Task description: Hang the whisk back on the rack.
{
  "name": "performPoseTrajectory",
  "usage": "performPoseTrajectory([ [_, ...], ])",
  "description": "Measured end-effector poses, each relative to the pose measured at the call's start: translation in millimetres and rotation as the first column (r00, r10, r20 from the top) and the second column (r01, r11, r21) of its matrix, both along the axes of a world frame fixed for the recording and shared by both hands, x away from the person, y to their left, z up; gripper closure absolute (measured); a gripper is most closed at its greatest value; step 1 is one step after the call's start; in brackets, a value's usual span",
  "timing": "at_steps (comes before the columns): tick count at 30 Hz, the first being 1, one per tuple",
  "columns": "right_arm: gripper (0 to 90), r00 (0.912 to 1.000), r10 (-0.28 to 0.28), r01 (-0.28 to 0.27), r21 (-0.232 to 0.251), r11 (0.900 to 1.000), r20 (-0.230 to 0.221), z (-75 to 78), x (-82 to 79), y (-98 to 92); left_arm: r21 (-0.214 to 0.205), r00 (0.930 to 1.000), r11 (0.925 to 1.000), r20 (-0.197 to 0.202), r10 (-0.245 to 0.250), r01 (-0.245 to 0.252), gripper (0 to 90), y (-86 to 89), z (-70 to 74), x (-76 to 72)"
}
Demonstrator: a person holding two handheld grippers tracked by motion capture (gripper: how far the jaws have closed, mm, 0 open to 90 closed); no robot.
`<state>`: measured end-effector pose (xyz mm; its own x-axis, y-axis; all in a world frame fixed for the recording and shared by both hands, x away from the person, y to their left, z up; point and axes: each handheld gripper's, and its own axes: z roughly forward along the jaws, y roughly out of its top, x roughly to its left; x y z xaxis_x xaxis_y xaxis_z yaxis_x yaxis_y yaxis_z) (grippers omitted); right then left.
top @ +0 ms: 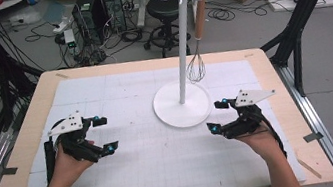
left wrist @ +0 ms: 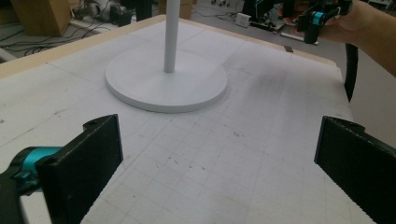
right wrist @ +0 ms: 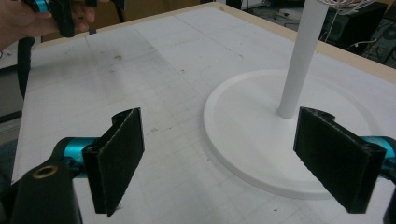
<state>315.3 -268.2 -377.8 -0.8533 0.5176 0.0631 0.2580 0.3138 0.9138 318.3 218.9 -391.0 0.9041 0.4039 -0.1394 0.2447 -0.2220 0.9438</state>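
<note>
Whisk (top: 196, 66) on stand (top: 182, 106), wires faint, hook blurred

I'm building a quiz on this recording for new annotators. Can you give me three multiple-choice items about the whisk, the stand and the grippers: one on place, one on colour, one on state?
1. Where is the whisk?
A. hanging from the stand's top
B. lying on the mat
C. in a gripper

2. What colour is the stand?
A. black
B. white
C. red

3. How do both grippers' jaws stand?
A. shut on the whisk
B. shut empty
C. open, empty

Key: 1 A, its wooden handle hangs from a hook; 2 B, pole and round base are white; 3 C, the left gripper and right gripper show spread jaws with nothing between.
</note>
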Motion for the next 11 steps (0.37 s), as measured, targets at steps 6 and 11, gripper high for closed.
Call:
performPoseTrajectory([
  [6, 15.8, 1.0, 0.003, -0.003, 0.003, 1.0, 0.001, 0.3, -0.3, 0.2, 0.007, 1.0, 1.0, 0.002, -0.002, 0.002, 1.6, -0.8, -0.5, 0.7],
  [11, 15.8, 1.0, -0.001, 0.001, -0.005, 1.0, -0.006, -0.1, -1.0, 0.6, 0.009, 1.0, 1.0, 0.003, -0.001, 0.001, 1.6, 0.1, -0.9, 1.8],
])
